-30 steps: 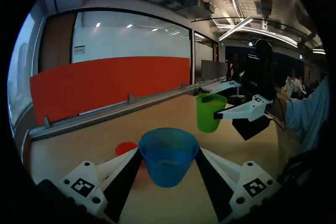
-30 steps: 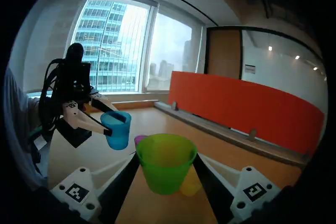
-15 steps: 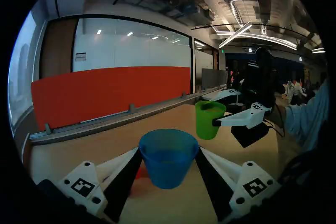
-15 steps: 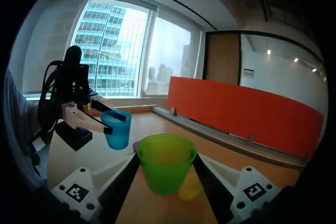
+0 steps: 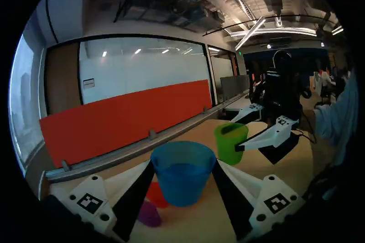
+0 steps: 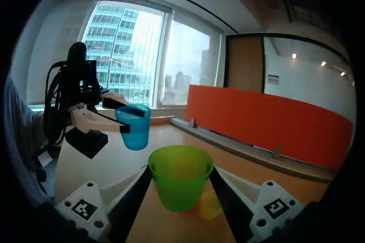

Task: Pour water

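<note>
Two cups held: my left claw [image 5: 182, 166] clamps the blue cup [image 5: 182, 186], water [image 5: 182, 168] inside; right claw [image 6: 180, 172] clamps the green cup [image 6: 181, 188]. I should bring the blue rim over the green cup, then tilt slowly.

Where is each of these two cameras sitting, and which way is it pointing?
Left gripper view: rides on the left gripper and looks along its fingers, over the blue cup, towards the orange panel; the right gripper and right sleeve show at right.
Right gripper view: rides on the right gripper and looks over the green cup towards the windows; the left gripper and left sleeve show at left.
Shared: both cups, both grippers, the orange panel and the table.
</note>
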`<state>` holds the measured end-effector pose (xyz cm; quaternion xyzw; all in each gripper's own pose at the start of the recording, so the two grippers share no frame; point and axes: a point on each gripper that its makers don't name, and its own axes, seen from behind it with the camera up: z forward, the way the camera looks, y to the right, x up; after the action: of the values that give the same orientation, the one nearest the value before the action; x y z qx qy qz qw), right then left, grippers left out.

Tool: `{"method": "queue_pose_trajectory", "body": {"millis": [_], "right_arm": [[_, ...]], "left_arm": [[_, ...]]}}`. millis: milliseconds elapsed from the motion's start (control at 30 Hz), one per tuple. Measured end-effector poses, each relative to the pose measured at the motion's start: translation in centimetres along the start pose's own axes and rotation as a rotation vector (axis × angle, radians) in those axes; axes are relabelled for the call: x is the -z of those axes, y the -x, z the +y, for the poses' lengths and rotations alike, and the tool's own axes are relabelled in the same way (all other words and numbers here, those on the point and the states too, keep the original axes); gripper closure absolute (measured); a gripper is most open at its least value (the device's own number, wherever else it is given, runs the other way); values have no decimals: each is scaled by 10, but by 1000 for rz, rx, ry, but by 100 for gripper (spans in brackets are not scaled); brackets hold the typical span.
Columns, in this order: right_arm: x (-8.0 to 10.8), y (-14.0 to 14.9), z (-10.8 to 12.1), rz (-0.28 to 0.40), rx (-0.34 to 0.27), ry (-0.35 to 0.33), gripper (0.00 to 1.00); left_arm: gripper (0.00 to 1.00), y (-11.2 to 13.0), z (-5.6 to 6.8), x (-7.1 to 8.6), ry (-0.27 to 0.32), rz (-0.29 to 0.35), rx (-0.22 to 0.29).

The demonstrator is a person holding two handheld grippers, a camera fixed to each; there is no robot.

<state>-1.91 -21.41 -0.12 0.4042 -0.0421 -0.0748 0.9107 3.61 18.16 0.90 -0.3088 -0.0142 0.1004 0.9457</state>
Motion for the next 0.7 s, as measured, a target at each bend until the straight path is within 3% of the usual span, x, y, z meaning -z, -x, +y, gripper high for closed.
{"method": "queue_pose_trajectory", "body": {"millis": [700], "right_arm": [[-22,-4,-29,22,-12,-67,9]], "left_arm": [[14,-39,-11,-4,-75,23,-227]]}}
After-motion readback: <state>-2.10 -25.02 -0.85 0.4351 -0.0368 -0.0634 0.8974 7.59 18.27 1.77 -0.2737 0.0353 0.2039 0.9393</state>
